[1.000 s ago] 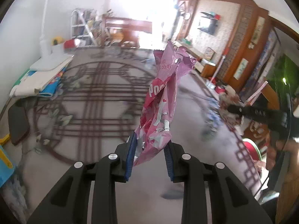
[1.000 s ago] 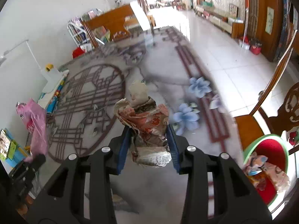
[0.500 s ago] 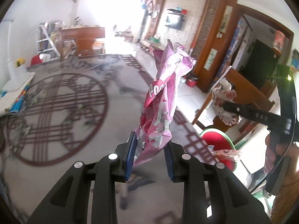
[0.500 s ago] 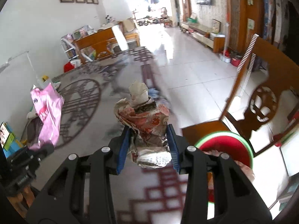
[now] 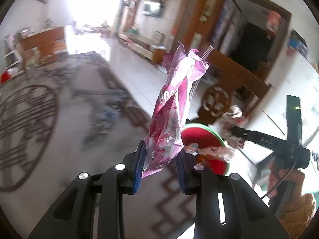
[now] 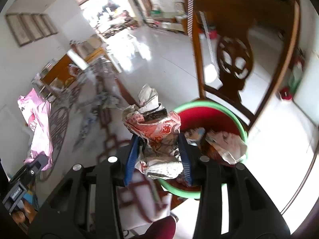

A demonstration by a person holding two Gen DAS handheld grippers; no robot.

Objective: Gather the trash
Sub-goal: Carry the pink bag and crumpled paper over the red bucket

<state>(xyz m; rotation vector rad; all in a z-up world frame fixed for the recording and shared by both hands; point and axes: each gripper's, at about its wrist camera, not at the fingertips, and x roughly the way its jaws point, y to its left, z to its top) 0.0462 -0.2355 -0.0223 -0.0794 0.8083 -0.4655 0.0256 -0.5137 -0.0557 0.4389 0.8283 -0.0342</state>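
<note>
My left gripper (image 5: 160, 164) is shut on a crumpled pink snack bag (image 5: 171, 107) that stands up between its blue pads. My right gripper (image 6: 158, 155) is shut on a wad of red-and-white patterned wrapper (image 6: 157, 133). Just beyond and right of both sits a red bin with a green rim (image 6: 242, 128), also seen as the bin (image 5: 199, 137) past the pink bag. Wrappers (image 6: 225, 143) lie inside it. The right gripper with its wad (image 5: 233, 131) hangs over the bin's right side in the left wrist view. The pink bag (image 6: 38, 125) shows far left in the right wrist view.
A carved wooden chair (image 6: 235, 45) stands right behind the bin. A patterned grey rug (image 5: 59, 123) covers the floor to the left, with white tiles (image 6: 159, 59) beyond. A hand in a yellow sleeve (image 5: 293, 209) holds the right gripper.
Both grippers have swung right across the rug toward the chair, each still gripping its trash. The red bin, small and off to the side before, now lies close ahead of both.
</note>
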